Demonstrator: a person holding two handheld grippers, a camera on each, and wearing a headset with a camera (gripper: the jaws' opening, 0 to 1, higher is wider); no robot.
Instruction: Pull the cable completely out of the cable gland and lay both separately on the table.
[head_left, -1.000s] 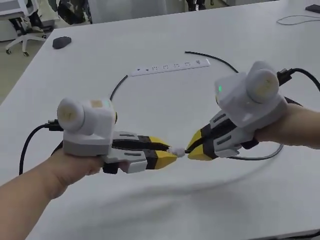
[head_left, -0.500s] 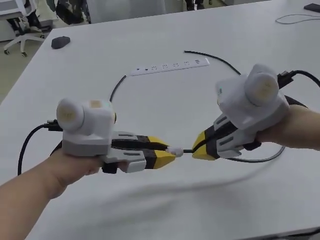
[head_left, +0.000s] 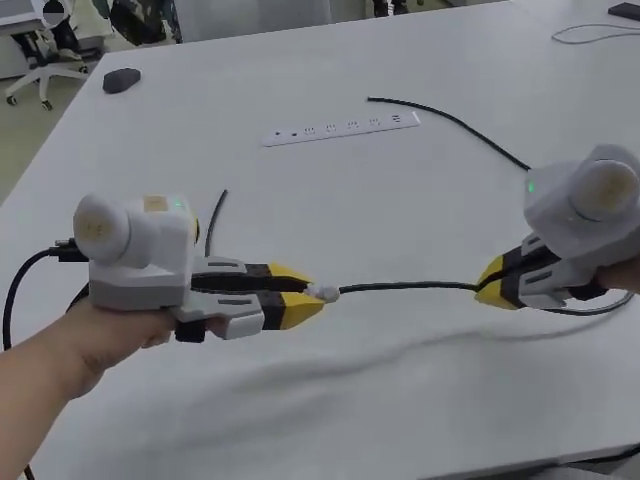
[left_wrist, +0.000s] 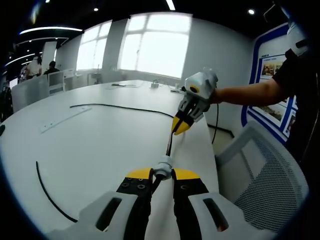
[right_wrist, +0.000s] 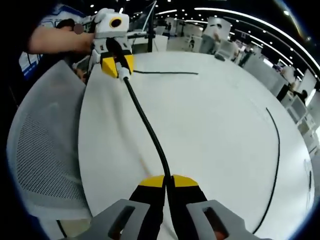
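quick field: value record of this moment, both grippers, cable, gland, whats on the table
left gripper: shut on the cable gland, held above the table
right gripper: shut on the cable
cable: stretched between the two grippers, running into the gland
task state: cable not pulled free yet, nothing laid down
also on table: power strip

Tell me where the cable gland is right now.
In the head view, the white cable gland sits left of centre, clamped at the tips of the left gripper; the black cable runs from it rightward to the right gripper.
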